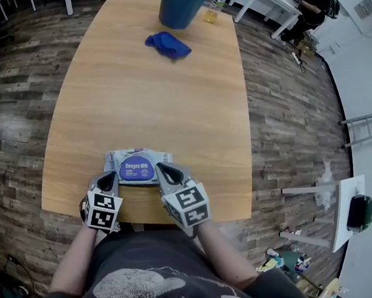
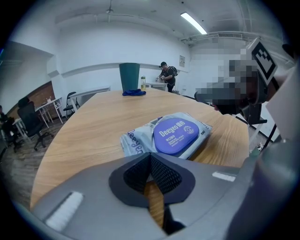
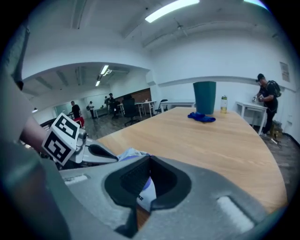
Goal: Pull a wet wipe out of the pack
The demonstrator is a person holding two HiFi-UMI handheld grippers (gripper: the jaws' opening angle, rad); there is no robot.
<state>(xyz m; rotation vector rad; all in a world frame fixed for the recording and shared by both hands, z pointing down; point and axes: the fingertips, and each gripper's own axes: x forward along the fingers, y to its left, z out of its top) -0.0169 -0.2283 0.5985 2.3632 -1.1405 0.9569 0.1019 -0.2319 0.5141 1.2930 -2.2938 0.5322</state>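
Head view: left claw and right claw sit at the near corners of the wet wipe pack on the tabletop, contact unclear. Only the left gripper view shows the pack's purple lid, flat shut, just past the tips. Both claws fully closed, nothing gripped; right gripper view catches just a pack corner beneath its tips.
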